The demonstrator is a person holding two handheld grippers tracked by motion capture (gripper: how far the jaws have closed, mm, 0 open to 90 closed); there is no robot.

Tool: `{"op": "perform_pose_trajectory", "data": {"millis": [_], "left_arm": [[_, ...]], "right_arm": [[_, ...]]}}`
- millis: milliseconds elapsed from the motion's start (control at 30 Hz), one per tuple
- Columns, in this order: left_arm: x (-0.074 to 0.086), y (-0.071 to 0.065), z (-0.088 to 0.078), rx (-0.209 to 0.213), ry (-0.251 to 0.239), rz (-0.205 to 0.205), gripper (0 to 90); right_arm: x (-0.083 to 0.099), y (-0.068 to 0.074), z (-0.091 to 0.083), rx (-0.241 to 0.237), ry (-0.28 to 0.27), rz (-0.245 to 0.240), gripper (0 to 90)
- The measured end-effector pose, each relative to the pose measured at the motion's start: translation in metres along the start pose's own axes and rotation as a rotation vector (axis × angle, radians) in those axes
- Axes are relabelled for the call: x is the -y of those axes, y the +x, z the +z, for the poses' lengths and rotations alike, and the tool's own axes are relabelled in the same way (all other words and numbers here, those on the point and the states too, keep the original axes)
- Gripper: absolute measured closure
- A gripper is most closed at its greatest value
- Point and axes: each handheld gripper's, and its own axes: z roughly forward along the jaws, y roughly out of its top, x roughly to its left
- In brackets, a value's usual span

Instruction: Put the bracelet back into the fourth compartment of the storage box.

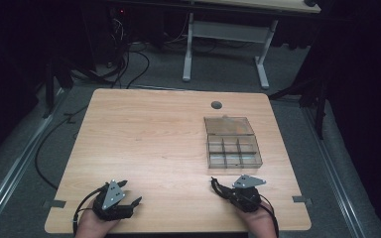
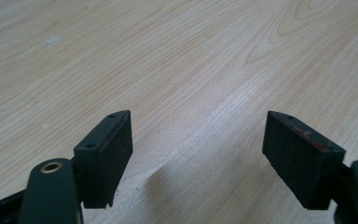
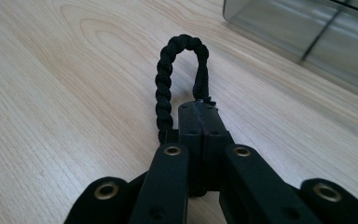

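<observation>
1. The wooden table [image 1: 144,144] carries a clear plastic compartment box [image 1: 232,148] on its right half, lid folded back flat behind it, the six cells looking empty as far as the high view tells.
2. The step in hand looks like carrying: a black braided cord loop [image 3: 179,79] is pinched and held just above the table near its front edge, short of the box, whose wall sits close ahead at the top right of the right gripper view.
3. The right gripper [image 3: 200,114] is clamped tight, jaws pressed together on one end of the cord loop; the rest of the loop arcs forward and curls back beside the jaws.
4. The left gripper [image 2: 198,140] stands wide apart and holds nothing, with bare wood between its pads; in the high view it rests near the front left of the table [image 1: 129,194], well apart from the box.
5. The next move probably calls for lifting the loop over the near wall and releasing it into one cell, keeping the dangling end from snagging on a divider.
</observation>
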Motion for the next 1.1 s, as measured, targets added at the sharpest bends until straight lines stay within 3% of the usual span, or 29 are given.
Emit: {"op": "perform_pose_trajectory", "data": {"millis": [400,567,667,867,1100], "left_arm": [[0.0,0.0,0.0,-0.001,0.0,-0.001,24.9],[0.0,0.0,0.0,0.0,0.001,-0.001,24.9],[0.0,0.0,0.0,0.001,0.002,-0.001,24.9],[0.0,0.0,0.0,0.001,0.002,-0.001,24.9],[0.0,0.0,0.0,0.001,0.001,0.0,24.9]], "right_arm": [[0.005,-0.005,-0.007,0.034,0.002,0.01,89.5],[0.002,-0.004,-0.013,0.046,-0.037,0.007,89.1],[0.002,-0.01,-0.017,0.087,-0.057,0.034,89.1],[0.007,-0.017,-0.015,0.124,-0.025,0.071,89.2],[0.009,-0.011,-0.013,0.103,-0.007,0.066,89.1]]}}
